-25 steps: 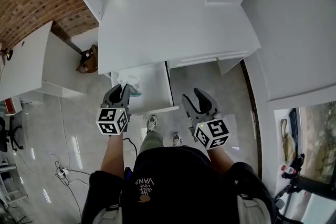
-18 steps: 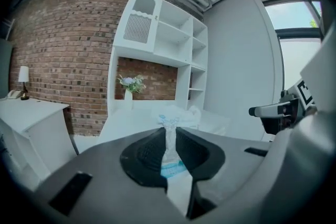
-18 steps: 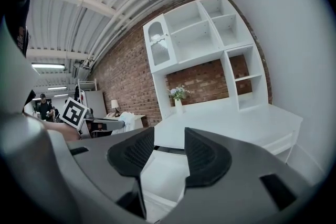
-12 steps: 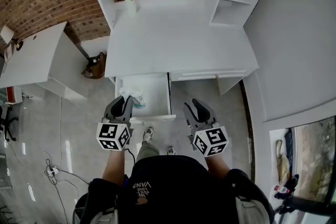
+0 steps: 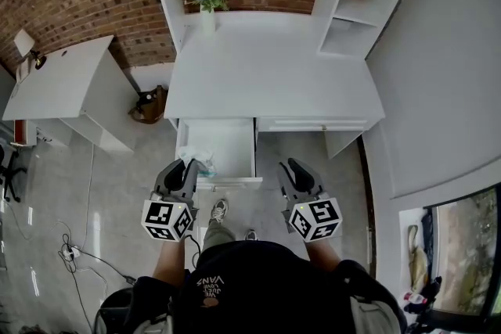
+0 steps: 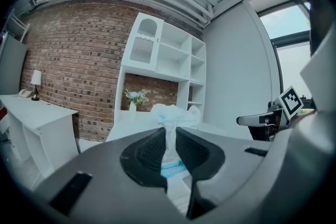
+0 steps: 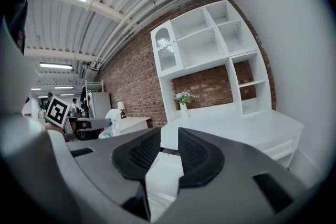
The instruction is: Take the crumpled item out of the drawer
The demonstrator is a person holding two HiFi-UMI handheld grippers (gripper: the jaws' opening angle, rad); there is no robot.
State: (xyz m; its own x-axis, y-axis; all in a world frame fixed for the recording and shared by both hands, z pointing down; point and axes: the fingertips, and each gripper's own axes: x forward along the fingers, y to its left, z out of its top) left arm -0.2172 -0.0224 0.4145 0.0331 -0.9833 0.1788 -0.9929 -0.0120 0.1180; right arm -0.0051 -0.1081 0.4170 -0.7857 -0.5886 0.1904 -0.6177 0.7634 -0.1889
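A crumpled white and blue item [image 6: 169, 136] is clamped between the pads of my left gripper [image 6: 169, 145], which is shut on it. In the head view the crumpled item [image 5: 201, 161] hangs at the tip of the left gripper [image 5: 185, 168], over the front left corner of the open white drawer [image 5: 228, 143]. My right gripper [image 5: 293, 168] hovers to the right of the drawer, over the floor. Its jaws are closing with nothing between them, and in the right gripper view a gap still shows at the right gripper [image 7: 169, 150].
The drawer belongs to a white desk [image 5: 274, 82] with a flower vase [image 5: 207, 5] at its back and shelves [image 5: 344, 35] at its right. A second white table [image 5: 66, 86] stands to the left, with a brown bag [image 5: 150, 104] between them. Cables [image 5: 74, 254] lie on the floor.
Both grippers have drawn back from the desk. The left one has carried the crumpled item from over the drawer's inside to its front edge. The drawer stays open.
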